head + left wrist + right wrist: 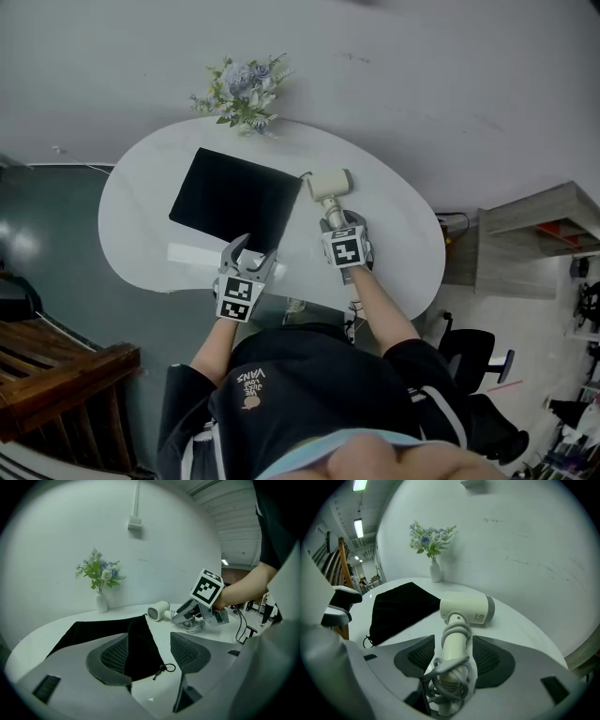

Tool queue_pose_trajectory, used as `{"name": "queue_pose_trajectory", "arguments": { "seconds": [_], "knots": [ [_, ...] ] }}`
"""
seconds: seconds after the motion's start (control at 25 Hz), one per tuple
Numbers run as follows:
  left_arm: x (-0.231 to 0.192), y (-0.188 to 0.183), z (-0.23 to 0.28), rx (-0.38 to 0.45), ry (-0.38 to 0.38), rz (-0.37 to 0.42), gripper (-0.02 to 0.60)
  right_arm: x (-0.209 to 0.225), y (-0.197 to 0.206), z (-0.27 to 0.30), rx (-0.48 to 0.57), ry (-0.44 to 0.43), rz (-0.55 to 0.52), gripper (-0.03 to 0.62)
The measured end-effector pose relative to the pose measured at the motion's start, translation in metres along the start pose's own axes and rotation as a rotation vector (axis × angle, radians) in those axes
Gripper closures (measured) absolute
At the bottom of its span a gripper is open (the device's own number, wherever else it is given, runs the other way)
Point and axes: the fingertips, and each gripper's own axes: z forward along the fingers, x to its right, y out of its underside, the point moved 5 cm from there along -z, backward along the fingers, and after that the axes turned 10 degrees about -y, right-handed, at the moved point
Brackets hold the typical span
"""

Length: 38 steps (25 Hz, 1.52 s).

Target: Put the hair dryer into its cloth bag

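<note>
- The left gripper has its jaws spread, with the near corner of the black cloth bag between them but not pinched.
- The right gripper has its jaws spread on either side of the hair dryer's cord-wrapped handle, not clamping it.
- The hair dryer lies on the white table, just right of the bag and outside it.
- Gripping, opening the bag and putting the dryer in all seem still to do.

The left claw's pad hides part of the cloth bag; the hair dryer's label is unreadable.
</note>
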Motion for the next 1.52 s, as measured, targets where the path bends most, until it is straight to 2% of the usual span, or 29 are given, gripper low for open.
{"name": "queue_pose_trajectory", "arguments": {
  "seconds": [0.2,0.36,0.56,0.68,0.72,0.8,0.92,1.0,1.04,1.24,1.52],
  "knots": [
    [0.004,0.008,0.028,-0.076,0.039,0.05,0.29,0.0,0.0,0.012,-0.045,-0.004,-0.003,0.365],
    [0.008,0.015,0.05,-0.143,0.062,0.125,0.29,-0.001,0.002,0.018,-0.094,0.004,-0.003,0.365],
    [0.014,0.02,0.07,-0.208,0.078,0.2,0.29,0.0,0.001,0.021,-0.099,0.021,-0.015,0.365],
    [0.017,0.025,0.077,-0.265,0.088,0.219,0.295,0.0,0.001,0.021,-0.1,0.026,-0.02,0.365],
    [0.017,0.027,0.078,-0.28,0.09,0.223,0.308,0.0,0.001,0.022,-0.1,0.027,-0.021,0.365],
    [0.016,0.029,0.08,-0.298,0.088,0.229,0.375,0.001,0.0,0.022,-0.099,0.028,-0.019,0.365],
    [0.014,0.031,0.082,-0.31,0.081,0.247,0.428,0.003,0.0,0.022,-0.097,0.034,-0.003,0.367],
    [0.011,0.031,0.081,-0.307,0.067,0.24,0.514,0.005,0.0,0.021,-0.087,0.038,0.01,0.367],
    [0.009,0.031,0.08,-0.302,0.062,0.23,0.53,0.005,0.0,0.02,-0.079,0.038,0.015,0.367],
    [-0.003,0.023,0.074,-0.271,0.053,0.152,0.543,0.009,0.0,0.013,-0.054,0.03,0.029,0.376],
    [-0.029,0.004,0.066,-0.172,0.014,0.001,0.546,0.0,0.003,0.003,-0.026,-0.033,0.071,0.378]
  ]
}}
